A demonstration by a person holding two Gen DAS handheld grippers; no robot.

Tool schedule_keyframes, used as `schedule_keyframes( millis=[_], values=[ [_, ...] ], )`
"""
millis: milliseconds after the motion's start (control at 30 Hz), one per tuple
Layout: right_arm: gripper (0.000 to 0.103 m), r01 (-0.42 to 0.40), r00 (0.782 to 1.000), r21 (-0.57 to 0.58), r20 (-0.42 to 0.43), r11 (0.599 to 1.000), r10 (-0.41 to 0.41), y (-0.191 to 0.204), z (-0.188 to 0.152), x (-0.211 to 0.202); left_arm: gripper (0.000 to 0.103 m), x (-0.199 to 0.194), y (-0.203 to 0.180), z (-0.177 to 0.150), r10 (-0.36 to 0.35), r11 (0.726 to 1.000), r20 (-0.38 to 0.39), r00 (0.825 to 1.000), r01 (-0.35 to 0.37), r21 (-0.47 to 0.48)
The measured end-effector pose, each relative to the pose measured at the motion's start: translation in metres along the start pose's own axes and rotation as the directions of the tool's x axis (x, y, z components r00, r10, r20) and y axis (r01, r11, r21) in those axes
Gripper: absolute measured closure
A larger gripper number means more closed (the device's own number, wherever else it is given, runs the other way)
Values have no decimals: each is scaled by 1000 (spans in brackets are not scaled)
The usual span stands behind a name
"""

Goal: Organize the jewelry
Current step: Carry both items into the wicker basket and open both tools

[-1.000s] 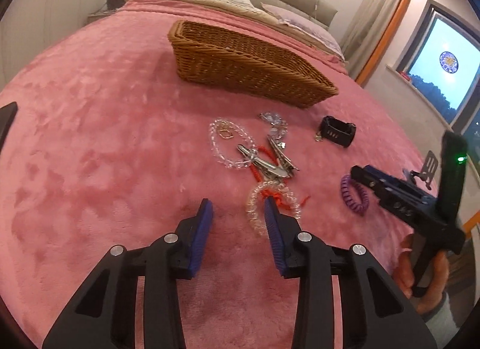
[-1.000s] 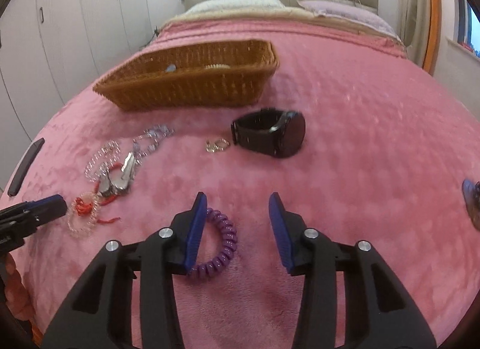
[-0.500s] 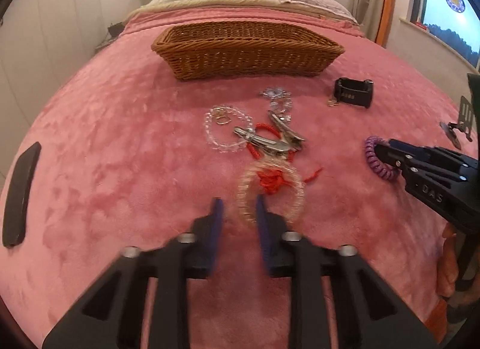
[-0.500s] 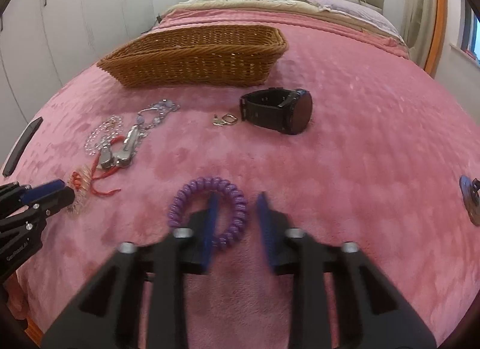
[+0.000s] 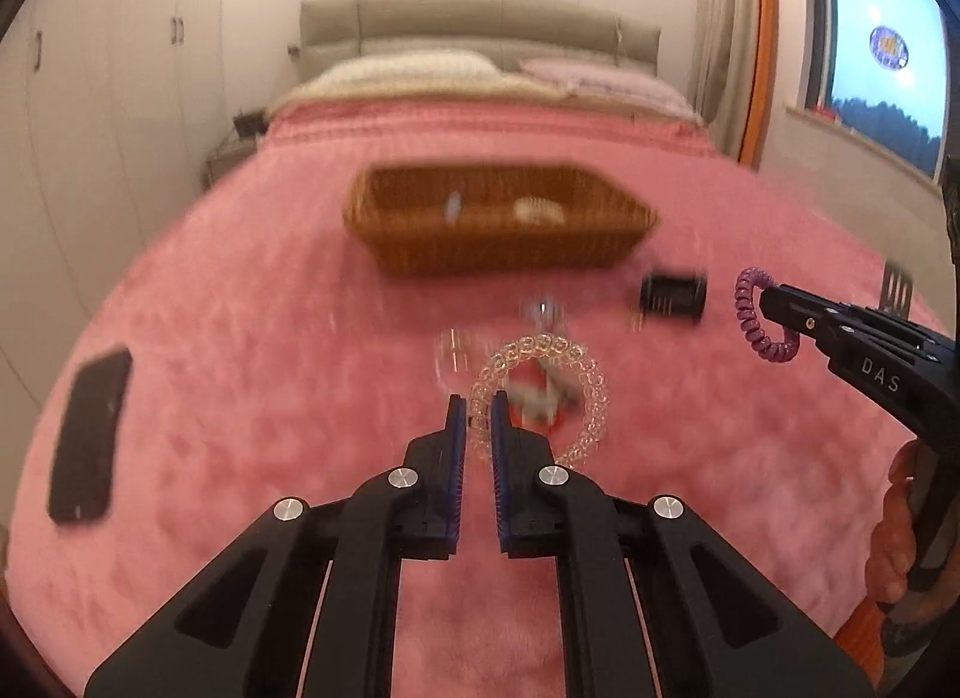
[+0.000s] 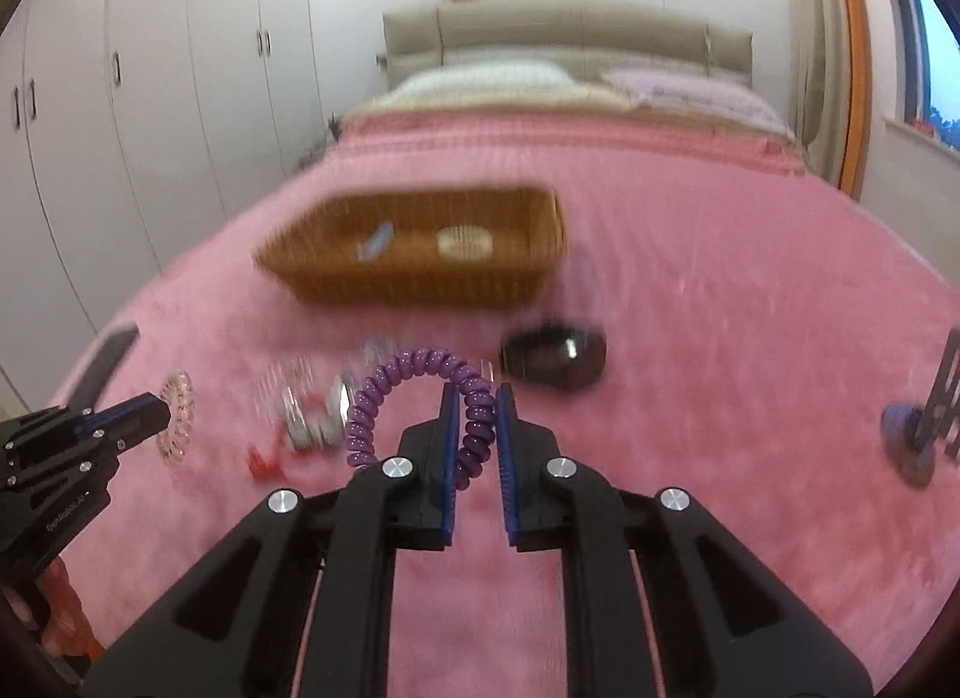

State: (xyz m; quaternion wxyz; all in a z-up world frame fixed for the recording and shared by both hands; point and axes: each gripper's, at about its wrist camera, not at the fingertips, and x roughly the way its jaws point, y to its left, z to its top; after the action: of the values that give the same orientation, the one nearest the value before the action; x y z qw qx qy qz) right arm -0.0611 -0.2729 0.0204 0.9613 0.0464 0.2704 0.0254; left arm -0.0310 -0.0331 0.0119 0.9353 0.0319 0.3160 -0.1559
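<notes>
Pink plush bedspread [image 5: 240, 350] covers a bed and serves as the work surface, seen through both wrist cameras with motion blur on everything except the grippers and what they hold. Left gripper [image 5: 478, 407]: its blue-padded fingers are closed to a narrow gap and pinch the near-left rim of a clear beaded bracelet [image 5: 543, 353], whose ring stands up in front of the fingertips, raised off the bedspread. Right gripper [image 6: 478, 395]: its fingers are likewise drawn close and clamp one side of a purple spiral hair tie [image 6: 414, 374], which arches up and to the left of the fingertips; in the left wrist view the same tie [image 5: 757, 317] hangs at the tip of the right gripper [image 5: 765, 299].

Behind the lifted bracelet, a blurred heap of remaining jewelry [image 6: 312, 416] lies on the bedspread, with silver metal pieces and a red item; individual pieces cannot be told apart. A black wristwatch [image 6: 555, 356] lies to the right of the heap, near the basket's right end.

Farther back, a brown wicker basket [image 5: 498, 254] sits on the bedspread, holding a pale round item and a small bluish one, both too blurred to identify. A dark phone [image 5: 90, 437] lies flat at the left, well apart from the jewelry. Pillows, an upholstered headboard, white wardrobes and a window form the background.
</notes>
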Motion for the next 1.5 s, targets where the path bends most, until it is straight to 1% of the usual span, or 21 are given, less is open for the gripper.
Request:
schedule_keyframes(
  millis=[133, 233, 333, 400, 500, 567, 633, 733, 933, 1000, 1067, 1100, 1133, 1167, 1200, 1233, 1267, 1300, 1333, 1400, 1500],
  values=[
    [93, -20, 997, -9, 75, 1000, 21, 7, 50, -4, 97, -7, 6, 49, -15, 1000, 95, 995, 15, 0],
    [93, -35, 994, -6, 102, 999, 35, 9, 89, 10, 97, 6, 8, 86, -11, 1000, 136, 991, 10, 10],
    [93, -22, 995, -15, 101, 1000, 23, 13, 118, 37, 97, 36, 15, 122, -33, 999, 142, 989, 36, -17],
    [93, -22, 997, -9, 72, 1000, 23, 14, 136, 64, 97, 59, 20, 139, -59, 997, 132, 989, 64, -36],
    [93, -16, 1000, 3, 15, 1000, 16, 12, 150, 107, 97, 99, 26, 157, -66, 996, 99, 993, 72, -56],
    [93, -8, 999, 16, -39, 1000, 9, 9, 154, 141, 97, 123, 28, 161, -77, 994, 69, 995, 82, -69],
    [93, -1, 997, 27, -81, 1000, 3, 7, 154, 165, 97, 151, 31, 162, -72, 995, 34, 997, 74, -69],
    [93, -1, 988, 53, -152, 999, 9, -1, 148, 202, 97, 178, 35, 157, -72, 995, -12, 997, 71, -71],
    [93, 12, 975, 45, -223, 999, -2, -6, 135, 234, 96, 210, 39, 143, -55, 996, -85, 995, 49, -74],
    [92, -2, 971, 70, -238, 998, 19, -9, 133, 238, 96, 213, 40, 140, -59, 996, -95, 994, 52, -76],
    [92, -14, 968, 81, -247, 997, 34, -10, 132, 237, 95, 211, 42, 140, -79, 994, -87, 993, 72, -81],
    [91, -11, 968, 79, -250, 997, 31, -10, 132, 236, 90, 208, 42, 140, -76, 994, -79, 994, 70, -80],
    [87, -10, 968, 78, -249, 997, 29, -10, 131, 234, 82, 204, 41, 140, -81, 994, -74, 994, 75, -79],
    [79, -13, 969, 81, -246, 997, 33, -11, 131, 230, 63, 198, 41, 140, -91, 993, -64, 994, 86, -80],
    [76, -20, 969, 83, -242, 996, 40, -11, 131, 226, 57, 192, 40, 139, -89, 993, -50, 995, 85, -78],
    [68, -25, 971, 81, -235, 996, 44, -10, 131, 221, 59, 185, 38, 139, -84, 994, -38, 996, 81, -70],
    [59, -27, 974, 77, -223, 997, 43, -10, 131, 213, 59, 178, 37, 139, -87, 994, -28, 996, 85, -67],
    [56, -31, 977, 74, -207, 997, 46, -10, 132, 205, 59, 168, 38, 138, -102, 992, -14, 995, 100, -72],
    [56, -35, 979, 72, -196, 997, 48, -11, 132, 199, 59, 157, 39, 138, -117, 990, 1, 993, 116, -79],
    [56, -45, 983, 67, -173, 997, 56, -11, 132, 179, 53, 139, 41, 136, -140, 986, 31, 990, 143, -86],
    [55, -78, 986, 71, -143, 994, 87, -10, 126, 148, 51, 106, 39, 129, -155, 984, 73, 985, 161, -79]
  ],
)
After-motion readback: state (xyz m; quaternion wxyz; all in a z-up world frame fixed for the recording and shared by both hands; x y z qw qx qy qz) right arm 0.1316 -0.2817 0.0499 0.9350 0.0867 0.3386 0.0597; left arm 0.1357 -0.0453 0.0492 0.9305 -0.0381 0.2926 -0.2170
